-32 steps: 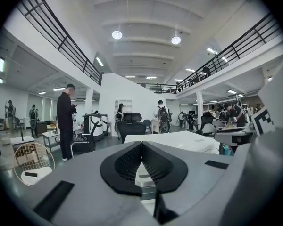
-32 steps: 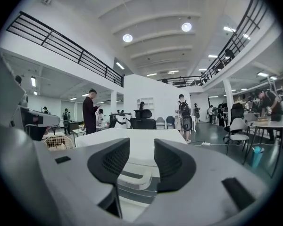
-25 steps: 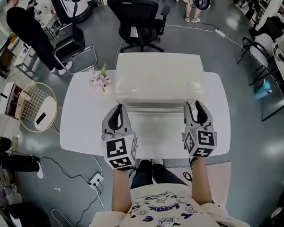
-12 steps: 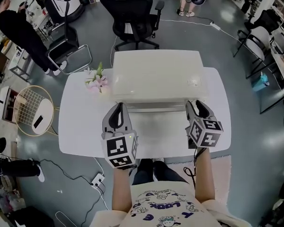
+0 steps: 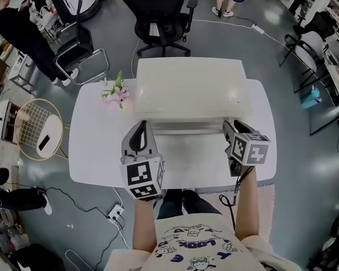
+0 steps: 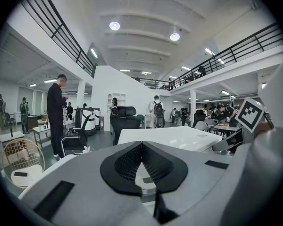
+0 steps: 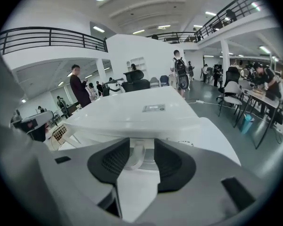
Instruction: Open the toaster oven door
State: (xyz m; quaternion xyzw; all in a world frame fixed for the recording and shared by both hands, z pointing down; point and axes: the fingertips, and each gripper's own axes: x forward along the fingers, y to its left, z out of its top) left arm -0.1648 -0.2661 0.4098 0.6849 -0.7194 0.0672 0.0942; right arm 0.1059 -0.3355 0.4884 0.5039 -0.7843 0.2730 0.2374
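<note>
A white toaster oven (image 5: 189, 86) stands at the back of the white table (image 5: 96, 145), with its door shut and its handle bar (image 5: 186, 130) along the front. My left gripper (image 5: 139, 129) hovers over the table near the oven's front left corner, its jaws meeting at the tips with nothing between them. The right gripper (image 5: 229, 129) is at the oven's front right and is rolled to one side. In the right gripper view its jaws (image 7: 142, 147) stand apart, and the curved end of the handle (image 7: 136, 158) shows in the gap. I cannot tell whether they touch it.
A small bunch of pink flowers (image 5: 117, 92) sits at the table's back left beside the oven. Behind the table are a black office chair (image 5: 161, 13) and a person in black (image 5: 22, 30). A round wire side table (image 5: 39, 130) stands left, and a power strip (image 5: 114, 212) lies on the floor.
The right gripper has rolled, turning its marker cube, and shifted slightly right at the oven's front. The left gripper has stayed where it was.
</note>
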